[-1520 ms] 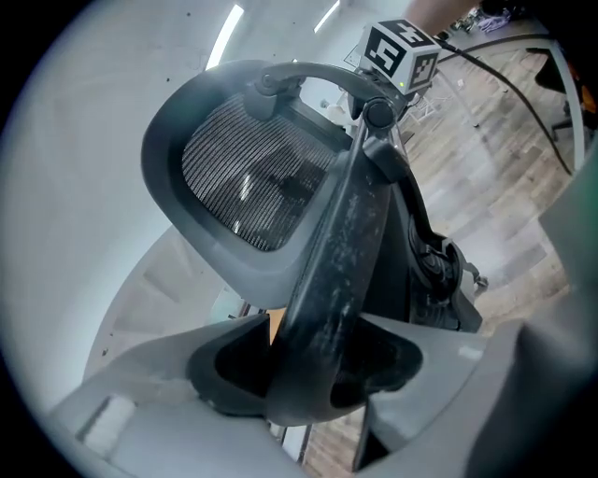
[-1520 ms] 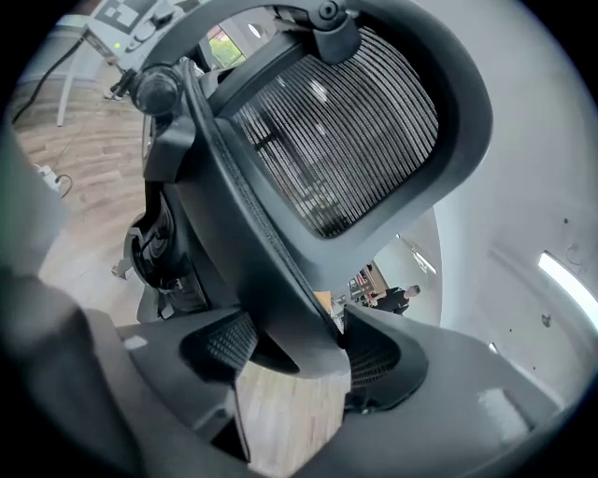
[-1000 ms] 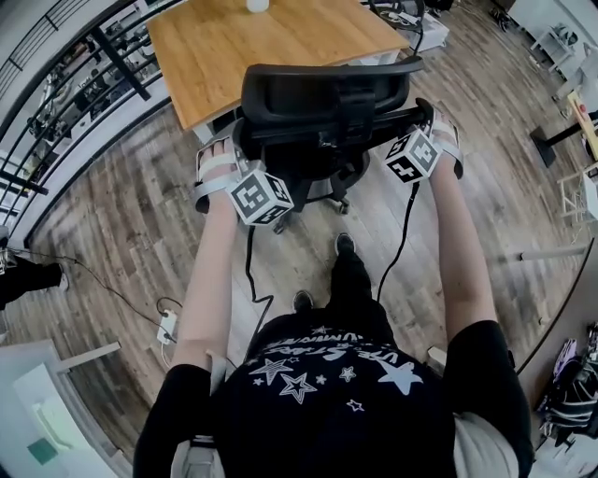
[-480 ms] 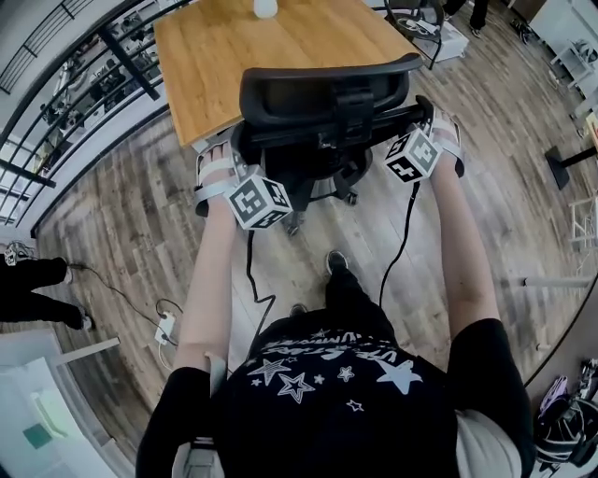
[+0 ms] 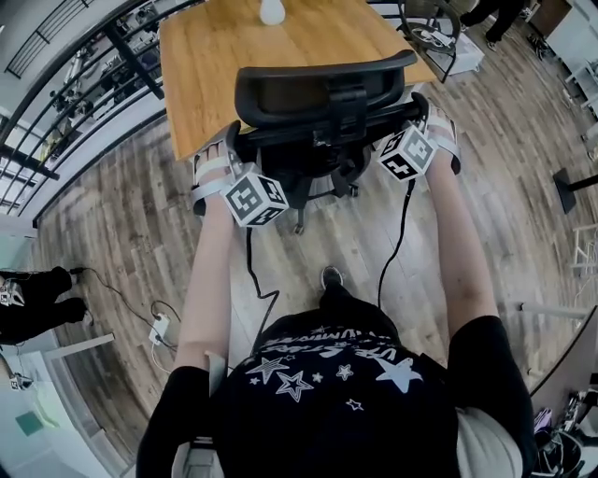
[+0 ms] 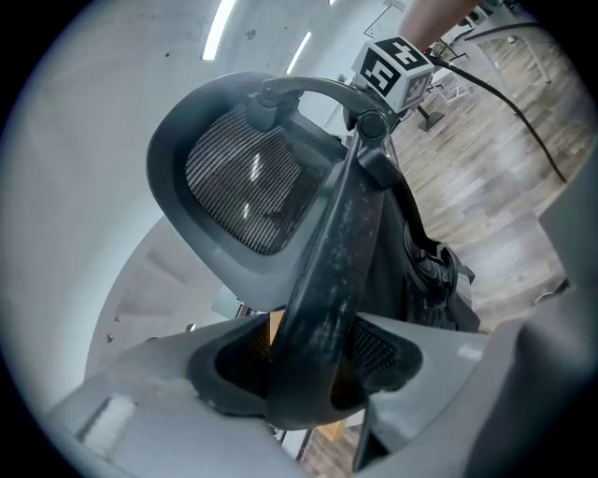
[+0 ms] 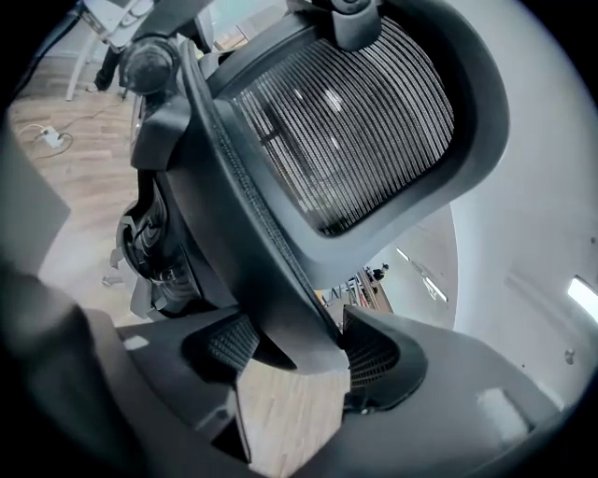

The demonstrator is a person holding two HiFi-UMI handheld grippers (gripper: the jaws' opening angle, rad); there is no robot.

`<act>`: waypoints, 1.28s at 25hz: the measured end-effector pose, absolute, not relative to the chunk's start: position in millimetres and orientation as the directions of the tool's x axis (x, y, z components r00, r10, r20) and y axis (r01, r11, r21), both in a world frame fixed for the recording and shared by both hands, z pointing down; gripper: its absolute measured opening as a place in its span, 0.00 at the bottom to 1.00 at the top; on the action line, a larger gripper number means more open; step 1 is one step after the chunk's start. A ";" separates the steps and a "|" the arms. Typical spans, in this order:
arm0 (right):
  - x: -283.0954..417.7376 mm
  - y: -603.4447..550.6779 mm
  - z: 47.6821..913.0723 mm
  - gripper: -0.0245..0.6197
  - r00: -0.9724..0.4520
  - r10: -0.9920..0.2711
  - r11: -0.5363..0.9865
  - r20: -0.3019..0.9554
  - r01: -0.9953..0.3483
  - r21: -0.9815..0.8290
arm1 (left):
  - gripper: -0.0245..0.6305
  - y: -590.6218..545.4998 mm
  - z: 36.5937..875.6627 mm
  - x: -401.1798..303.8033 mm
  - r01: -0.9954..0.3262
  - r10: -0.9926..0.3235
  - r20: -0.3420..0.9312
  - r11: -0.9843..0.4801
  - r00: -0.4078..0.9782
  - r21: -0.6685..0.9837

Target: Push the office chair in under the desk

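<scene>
office chair (image 5: 322, 93), black with a mesh back, stands on the wood-plank floor (image 5: 121, 233) with its backrest towards the person. the wooden tabletop (image 5: 224, 56) lies just beyond the chair, and in the head view the top of the backrest overlaps its near edge. the chair's base and casters show on the person's side of that edge. a small white object (image 5: 272, 11) sits on the tabletop well beyond the chair.

the left tongs (image 5: 234, 142) are at the chair's left side. in the left gripper view their ribbed pads (image 6: 234, 359) pinch the dark rim of the backrest, which fills the gap between them. the right tongs (image 5: 422, 107) are at the chair's right side, and in the right gripper view their pads (image 7: 374, 359) clamp the rim there in the same way. both arms reach straight out to the chair.

a black cable (image 5: 250, 271) hangs from each tongs on the near side of the chair. one shoe (image 5: 331, 276) is planted on the floor behind the chair's base. a white power strip (image 5: 157, 329) lies on the floor well behind the chair and to its left.
</scene>
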State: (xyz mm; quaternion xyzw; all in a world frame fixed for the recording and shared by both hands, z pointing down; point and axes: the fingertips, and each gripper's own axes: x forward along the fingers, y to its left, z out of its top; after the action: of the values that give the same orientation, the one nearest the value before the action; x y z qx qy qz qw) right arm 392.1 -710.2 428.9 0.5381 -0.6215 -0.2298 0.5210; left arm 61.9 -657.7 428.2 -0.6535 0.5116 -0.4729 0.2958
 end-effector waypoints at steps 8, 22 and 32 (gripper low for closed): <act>387.6 -756.0 430.5 0.45 0.102 -0.910 0.330 0.403 -0.412 0.850 | 0.42 -699.0 431.5 57.6 -0.376 -0.948 0.318 -0.296 0.002 -0.878; 379.9 -780.4 434.2 0.44 0.064 -0.912 0.359 0.404 -0.351 0.865 | 0.42 -735.4 433.3 46.1 -0.388 -0.948 0.315 -0.276 -0.040 -0.879; 378.3 -780.1 435.0 0.39 0.021 -0.921 0.366 0.389 -0.295 0.883 | 0.42 -744.1 435.1 40.5 -0.396 -0.949 0.311 -0.264 -0.057 -0.879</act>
State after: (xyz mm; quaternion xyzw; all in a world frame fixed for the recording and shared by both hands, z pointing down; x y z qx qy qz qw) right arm 378.3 -780.1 435.0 0.4792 -0.6342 -0.2957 0.5298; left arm 40.5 -744.1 435.1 -0.6261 0.5370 -0.4901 0.2819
